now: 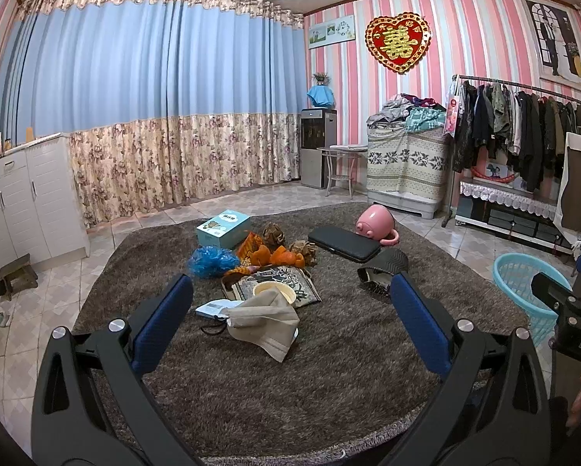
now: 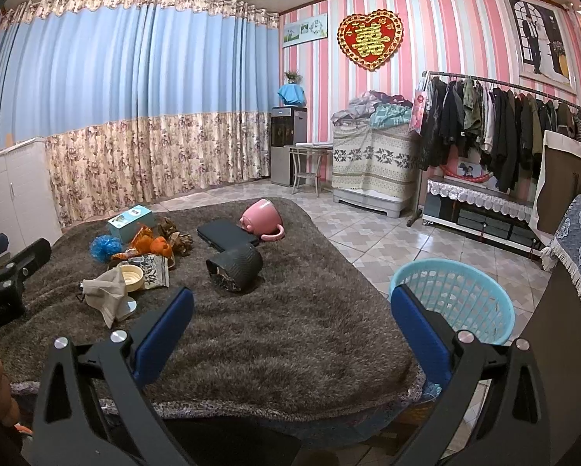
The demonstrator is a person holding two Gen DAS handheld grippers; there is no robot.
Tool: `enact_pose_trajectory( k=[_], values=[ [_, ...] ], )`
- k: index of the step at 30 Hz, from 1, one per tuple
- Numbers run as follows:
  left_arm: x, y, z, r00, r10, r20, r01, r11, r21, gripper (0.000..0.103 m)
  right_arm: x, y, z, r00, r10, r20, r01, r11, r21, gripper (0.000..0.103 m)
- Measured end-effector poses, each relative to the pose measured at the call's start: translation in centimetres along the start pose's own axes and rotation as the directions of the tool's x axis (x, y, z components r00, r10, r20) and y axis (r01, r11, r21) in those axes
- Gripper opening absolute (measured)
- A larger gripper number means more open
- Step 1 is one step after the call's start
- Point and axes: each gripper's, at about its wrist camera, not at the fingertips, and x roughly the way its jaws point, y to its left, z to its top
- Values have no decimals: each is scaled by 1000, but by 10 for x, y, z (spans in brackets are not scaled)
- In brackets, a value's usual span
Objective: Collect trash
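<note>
A heap of litter lies on the brown shag rug (image 1: 290, 369): a beige face mask (image 1: 265, 320), a cream bowl (image 1: 273, 291) on a patterned wrapper (image 1: 290, 279), orange peels (image 1: 276, 256), a blue crumpled bag (image 1: 212, 262), brown crumpled paper (image 1: 273, 235) and a teal box (image 1: 223, 227). My left gripper (image 1: 290, 310) hovers open just short of the mask, holding nothing. My right gripper (image 2: 290, 322) is open over bare rug, with the light blue mesh basket (image 2: 451, 299) on the floor to its right.
A pink mug (image 2: 261, 219) lies tipped beside a black case (image 2: 224, 235) and a dark overturned pot (image 2: 236, 266). White cabinets (image 1: 22, 202) stand left. A clothes rack (image 2: 496, 124), a low shelf (image 2: 480, 209) and a covered chair (image 2: 578, 240) crowd the right. Tiled floor (image 2: 368, 233) surrounds the rug.
</note>
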Motion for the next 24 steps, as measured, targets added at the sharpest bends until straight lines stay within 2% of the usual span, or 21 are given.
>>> enact_pose_trajectory(
  k=[11,19,24],
  values=[
    [7,3,-9,1000,3,-10,-3,1000,1,98,2,0,-2,1000,-1,-1,1,1000,0,99],
    [21,10,-24,998,32,-50,-32,999,5,98,11,-9,-16,1000,-4,-15,5,1000,22,99],
    [31,18,-26,996,36,-78,-37,999,-2,98,17,-8,-14,999,-53,4,52,999,15,99]
  ],
)
